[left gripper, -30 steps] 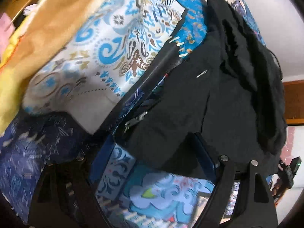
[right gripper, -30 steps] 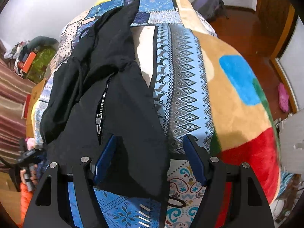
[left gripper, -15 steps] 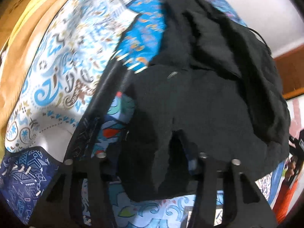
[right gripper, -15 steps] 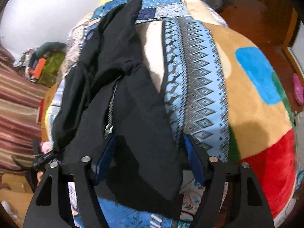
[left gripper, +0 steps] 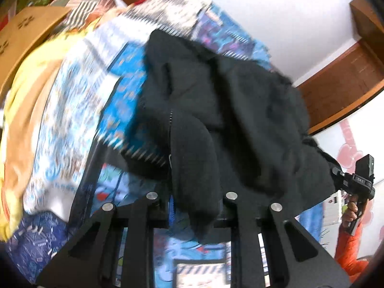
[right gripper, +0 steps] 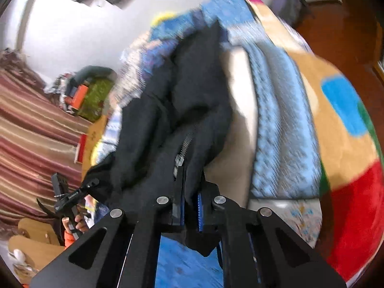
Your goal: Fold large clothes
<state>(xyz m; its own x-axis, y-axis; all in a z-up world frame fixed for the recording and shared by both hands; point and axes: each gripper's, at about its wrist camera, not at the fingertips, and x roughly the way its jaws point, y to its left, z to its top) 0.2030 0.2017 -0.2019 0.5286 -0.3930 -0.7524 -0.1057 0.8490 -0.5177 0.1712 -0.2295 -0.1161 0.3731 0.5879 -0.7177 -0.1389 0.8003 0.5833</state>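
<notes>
Black jacket [left gripper: 216, 100] hem clamped by left hand-held gripper [left gripper: 194, 206]; right hand-held gripper [right gripper: 189, 204] just closed on zipper edge.

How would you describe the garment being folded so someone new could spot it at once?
Find the bed under the patchwork blanket of blue, tan and red. Lying down its middle is a black zip-up jacket, its near hem pinched in the jaws of the left gripper and the right gripper. It is the only plain black thing on the busy prints.
</notes>
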